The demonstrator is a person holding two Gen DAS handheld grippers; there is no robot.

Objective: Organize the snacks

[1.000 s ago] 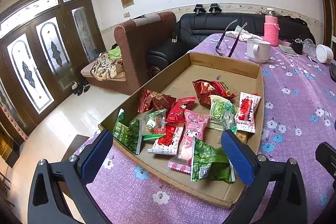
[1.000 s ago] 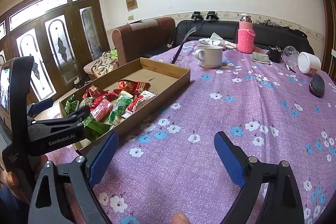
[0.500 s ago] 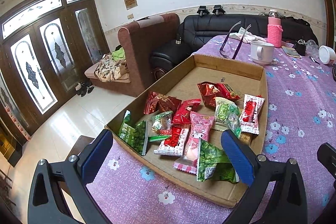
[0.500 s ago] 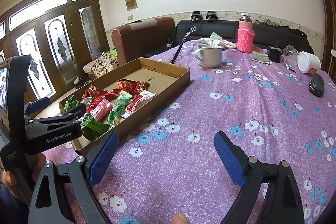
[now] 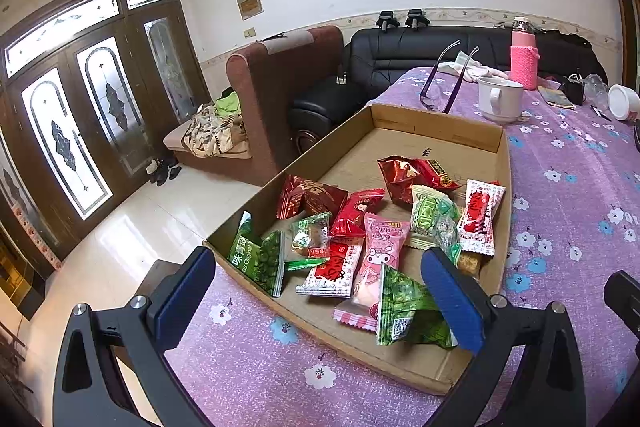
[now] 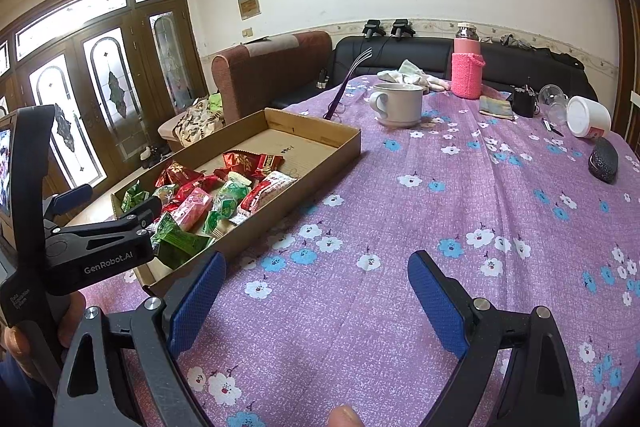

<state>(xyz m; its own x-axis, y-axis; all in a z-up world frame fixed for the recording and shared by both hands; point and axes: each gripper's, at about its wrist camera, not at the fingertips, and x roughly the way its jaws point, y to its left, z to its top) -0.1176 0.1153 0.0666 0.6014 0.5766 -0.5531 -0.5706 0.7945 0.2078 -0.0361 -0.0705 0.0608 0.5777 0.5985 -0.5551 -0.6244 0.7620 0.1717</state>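
From the left wrist view, we hold the left gripper (image 5: pixel 318 291) wide and empty over the near end of the cardboard tray (image 5: pixel 436 125), where the snacks (image 5: pixel 384 227) lie heaped — the green packet (image 5: pixel 408 311) sits nearest. We should drop onto one packet's edge, not the heap. From the right wrist view, our right gripper (image 6: pixel 316 301) is also wide and empty, over bare tablecloth (image 6: pixel 460 195) beside the tray — free to steady it.
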